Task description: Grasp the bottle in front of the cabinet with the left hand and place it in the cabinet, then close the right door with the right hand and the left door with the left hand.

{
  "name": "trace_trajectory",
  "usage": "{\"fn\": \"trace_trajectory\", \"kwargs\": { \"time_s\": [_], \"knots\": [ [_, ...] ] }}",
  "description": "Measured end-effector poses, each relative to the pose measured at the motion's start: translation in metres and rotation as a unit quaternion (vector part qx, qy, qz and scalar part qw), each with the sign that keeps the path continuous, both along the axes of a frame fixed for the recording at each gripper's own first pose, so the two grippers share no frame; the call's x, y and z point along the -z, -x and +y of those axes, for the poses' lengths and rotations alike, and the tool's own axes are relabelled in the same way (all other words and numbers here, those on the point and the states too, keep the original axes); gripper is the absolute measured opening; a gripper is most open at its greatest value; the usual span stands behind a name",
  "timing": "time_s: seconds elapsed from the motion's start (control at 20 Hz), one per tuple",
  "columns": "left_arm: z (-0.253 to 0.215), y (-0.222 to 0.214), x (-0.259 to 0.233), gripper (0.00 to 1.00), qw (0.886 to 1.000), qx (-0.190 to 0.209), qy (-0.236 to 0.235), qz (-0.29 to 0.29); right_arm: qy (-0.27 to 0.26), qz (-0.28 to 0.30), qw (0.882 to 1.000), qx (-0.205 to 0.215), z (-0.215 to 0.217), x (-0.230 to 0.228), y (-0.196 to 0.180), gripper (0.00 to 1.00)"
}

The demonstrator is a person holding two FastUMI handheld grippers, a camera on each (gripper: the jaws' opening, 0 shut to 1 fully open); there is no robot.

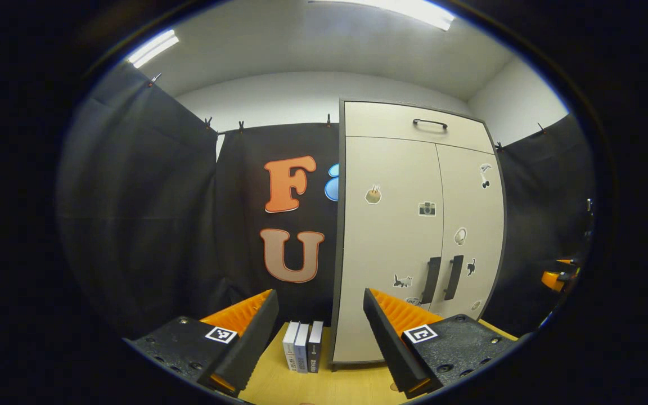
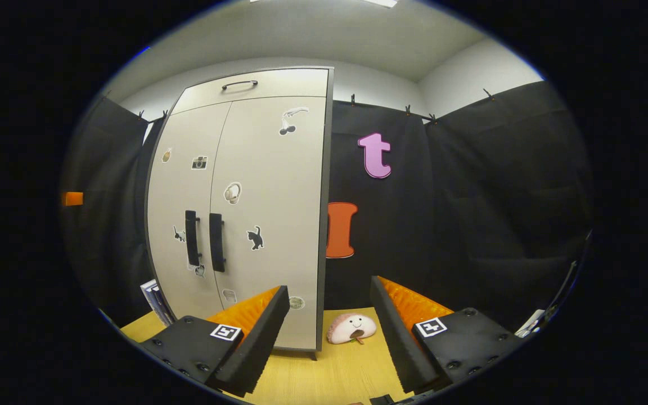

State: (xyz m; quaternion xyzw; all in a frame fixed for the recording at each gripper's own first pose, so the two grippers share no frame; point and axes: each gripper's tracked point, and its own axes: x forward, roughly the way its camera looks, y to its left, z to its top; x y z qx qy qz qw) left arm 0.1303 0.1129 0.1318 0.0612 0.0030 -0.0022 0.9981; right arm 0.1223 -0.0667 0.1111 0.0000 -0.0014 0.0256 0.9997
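Note:
The tall pale cabinet (image 1: 391,236) stands on the wooden table with both doors closed and flush. Its two dark vertical handles (image 1: 442,278) sit side by side at the middle seam. In the left gripper view my left gripper (image 1: 319,301) is open, held back from the cabinet's left front corner with nothing between its fingers. In the right gripper view the cabinet (image 2: 256,185) fills the left half, its handles (image 2: 203,239) next to each other. My right gripper (image 2: 329,288) is open and empty, aimed at the cabinet's right edge from a short distance.
Three books (image 1: 302,346) stand upright against the cabinet's left side, also seen as books (image 2: 155,301). A small plush toy (image 2: 351,328) lies on the table (image 2: 313,374) right of the cabinet. Black cloth walls close in around.

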Motion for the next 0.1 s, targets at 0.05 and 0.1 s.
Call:
{"fn": "trace_trajectory", "kwargs": {
  "time_s": [0.05,0.1],
  "knots": [
    [-0.0016,0.0009,-0.0005,0.92,1.0,0.001,-0.003,-0.002,0.0,-0.001,1.0,0.001,0.0,-0.0008,-0.0012,0.96],
    [-0.004,0.0007,-0.0007,0.93,1.0,0.003,-0.004,-0.003,0.001,-0.002,1.0,0.001,-0.0004,-0.0014,-0.0016,0.96]
  ]
}}
